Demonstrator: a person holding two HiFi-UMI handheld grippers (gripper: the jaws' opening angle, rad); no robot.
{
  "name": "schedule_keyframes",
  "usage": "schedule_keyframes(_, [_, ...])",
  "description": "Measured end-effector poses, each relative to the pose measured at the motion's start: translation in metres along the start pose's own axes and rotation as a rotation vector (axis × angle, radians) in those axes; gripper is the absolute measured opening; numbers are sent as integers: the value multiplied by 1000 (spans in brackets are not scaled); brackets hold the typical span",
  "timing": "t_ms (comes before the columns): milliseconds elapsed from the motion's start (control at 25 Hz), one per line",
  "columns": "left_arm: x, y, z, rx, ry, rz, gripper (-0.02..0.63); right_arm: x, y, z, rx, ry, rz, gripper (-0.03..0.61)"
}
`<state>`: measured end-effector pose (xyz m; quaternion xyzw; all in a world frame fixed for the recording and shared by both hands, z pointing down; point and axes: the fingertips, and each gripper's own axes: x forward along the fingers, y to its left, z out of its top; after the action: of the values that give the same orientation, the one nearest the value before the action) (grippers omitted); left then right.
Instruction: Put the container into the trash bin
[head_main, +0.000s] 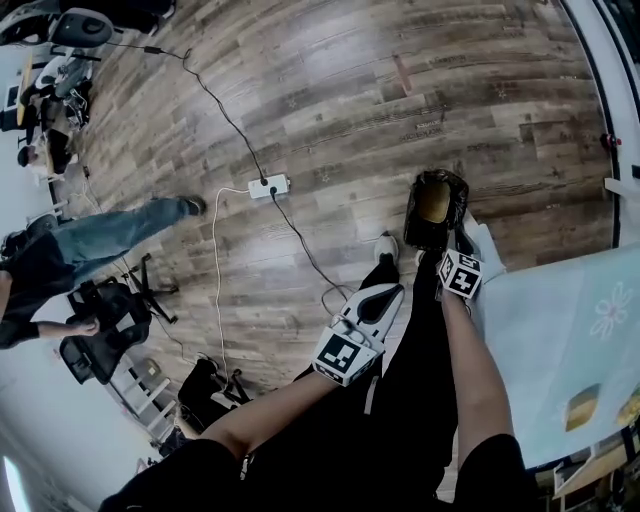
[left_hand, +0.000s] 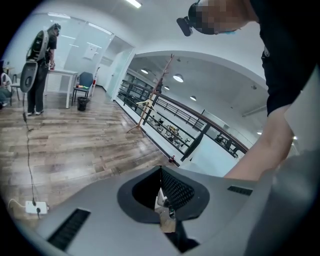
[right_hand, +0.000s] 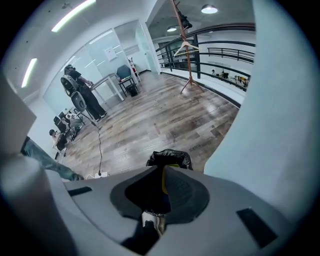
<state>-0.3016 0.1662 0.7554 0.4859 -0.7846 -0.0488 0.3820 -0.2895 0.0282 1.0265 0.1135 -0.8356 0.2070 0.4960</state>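
Note:
A trash bin (head_main: 447, 180) lined with a black bag stands on the wood floor beside the table. Inside its mouth sits a yellowish container (head_main: 433, 200). My right gripper (head_main: 432, 238) points steeply down at the bin's near rim. In the right gripper view its jaws (right_hand: 163, 172) are nearly together, a yellow edge of the container (right_hand: 173, 165) runs between the pads, and the bin (right_hand: 169, 155) is just beyond. My left gripper (head_main: 388, 290) hangs lower left of the bin above the floor. Its jaws (left_hand: 161, 170) are together with nothing between them.
A table with a pale cloth (head_main: 560, 330) lies to the right of the bin. A white power strip (head_main: 268, 186) and its cables cross the floor. At the left a person in jeans (head_main: 100, 235) stands near a chair (head_main: 100, 335).

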Motion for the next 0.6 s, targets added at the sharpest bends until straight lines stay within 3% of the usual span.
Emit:
schedule_keyframes(400, [-33, -4, 40, 27, -81, -6, 15, -97, 60, 11, -64, -76, 85, 46])
schedule_keyframes(600, [-71, 1, 62, 100, -111, -33, 15, -167, 93, 39, -74, -161, 108, 45])
